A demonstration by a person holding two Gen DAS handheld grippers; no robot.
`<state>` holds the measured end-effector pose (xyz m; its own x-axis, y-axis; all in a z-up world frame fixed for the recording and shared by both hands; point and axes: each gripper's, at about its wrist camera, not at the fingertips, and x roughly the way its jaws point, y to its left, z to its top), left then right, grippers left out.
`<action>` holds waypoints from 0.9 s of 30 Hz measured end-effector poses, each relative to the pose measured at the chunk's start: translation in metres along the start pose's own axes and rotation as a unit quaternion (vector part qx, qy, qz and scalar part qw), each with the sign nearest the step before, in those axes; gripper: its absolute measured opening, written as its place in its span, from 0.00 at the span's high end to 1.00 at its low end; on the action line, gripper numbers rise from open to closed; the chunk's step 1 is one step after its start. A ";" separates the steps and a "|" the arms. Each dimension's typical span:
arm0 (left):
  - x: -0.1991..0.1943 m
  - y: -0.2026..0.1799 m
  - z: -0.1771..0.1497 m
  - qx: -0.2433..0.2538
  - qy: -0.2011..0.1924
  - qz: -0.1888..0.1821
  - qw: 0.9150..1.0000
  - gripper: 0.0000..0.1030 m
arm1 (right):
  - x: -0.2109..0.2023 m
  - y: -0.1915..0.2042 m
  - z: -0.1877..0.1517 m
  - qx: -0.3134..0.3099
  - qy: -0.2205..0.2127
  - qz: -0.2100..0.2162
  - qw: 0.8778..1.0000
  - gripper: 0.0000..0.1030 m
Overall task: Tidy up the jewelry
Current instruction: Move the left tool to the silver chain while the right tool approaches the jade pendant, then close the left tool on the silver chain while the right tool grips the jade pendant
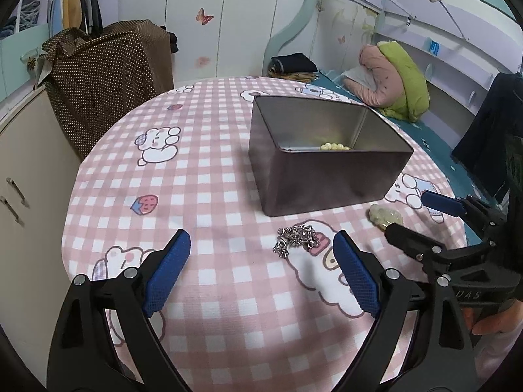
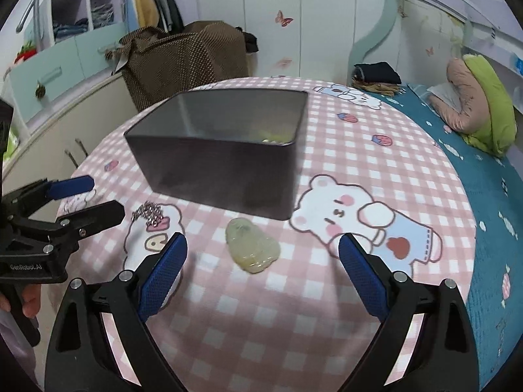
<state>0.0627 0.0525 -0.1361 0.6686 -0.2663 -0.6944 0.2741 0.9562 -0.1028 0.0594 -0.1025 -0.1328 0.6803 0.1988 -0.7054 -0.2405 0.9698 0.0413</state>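
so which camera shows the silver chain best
The left wrist view: the silver chain lies bunched on the tablecloth, sharp and whole, just ahead of the open left gripper. In the right wrist view the chain sits smaller near the left edge, partly behind a finger of that gripper.

Two wrist fisheyes, angled down, close, sharing metal tin [image 1: 327, 150], tablecloth [image 2: 327, 294]

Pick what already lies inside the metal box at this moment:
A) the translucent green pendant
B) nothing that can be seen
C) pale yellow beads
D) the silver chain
C: in the left wrist view, pale yellow beads lie on the floor of the metal box, while the silver chain and the green pendant lie on the checked tablecloth in front of it.
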 end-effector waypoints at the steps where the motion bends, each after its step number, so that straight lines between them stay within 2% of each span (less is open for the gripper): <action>1: 0.001 0.000 -0.001 0.000 0.001 -0.001 1.000 0.13 | 0.002 0.003 0.000 -0.007 0.003 0.002 1.000 0.19; 3: 0.002 0.000 -0.001 0.002 0.001 -0.003 1.000 0.13 | 0.006 0.008 -0.002 -0.018 0.009 0.013 1.000 0.28; 4: 0.003 -0.001 -0.001 0.004 0.001 -0.005 1.000 0.13 | 0.008 0.009 -0.003 -0.024 0.013 0.016 0.999 0.37; 8: 0.008 -0.005 0.000 0.011 0.004 -0.008 1.000 0.13 | 0.009 0.015 -0.008 -0.049 0.004 0.012 0.999 0.52; 10: 0.012 -0.007 0.000 0.012 0.009 -0.013 1.000 0.13 | 0.008 0.012 -0.009 -0.049 -0.001 0.012 0.999 0.67; 14: 0.019 -0.012 0.000 0.016 0.013 -0.022 1.000 0.13 | 0.005 0.001 -0.009 -0.028 -0.007 0.035 0.999 0.67; 23: 0.030 -0.020 0.001 0.021 0.024 -0.011 0.999 0.16 | 0.001 -0.008 -0.011 -0.001 -0.018 0.038 0.999 0.68; 24: 0.031 -0.019 0.000 0.022 0.025 -0.010 0.999 0.26 | 0.000 -0.009 -0.011 0.001 -0.019 0.035 0.999 0.68; 27: 0.033 -0.020 0.000 0.025 0.023 0.003 0.999 0.44 | -0.002 -0.015 -0.012 0.010 -0.020 0.033 0.999 0.68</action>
<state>0.0787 0.0250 -0.1570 0.6386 -0.2533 -0.7266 0.3053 0.9502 -0.0629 0.0535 -0.1193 -0.1404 0.6911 0.2678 -0.6713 -0.2722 0.9569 0.1015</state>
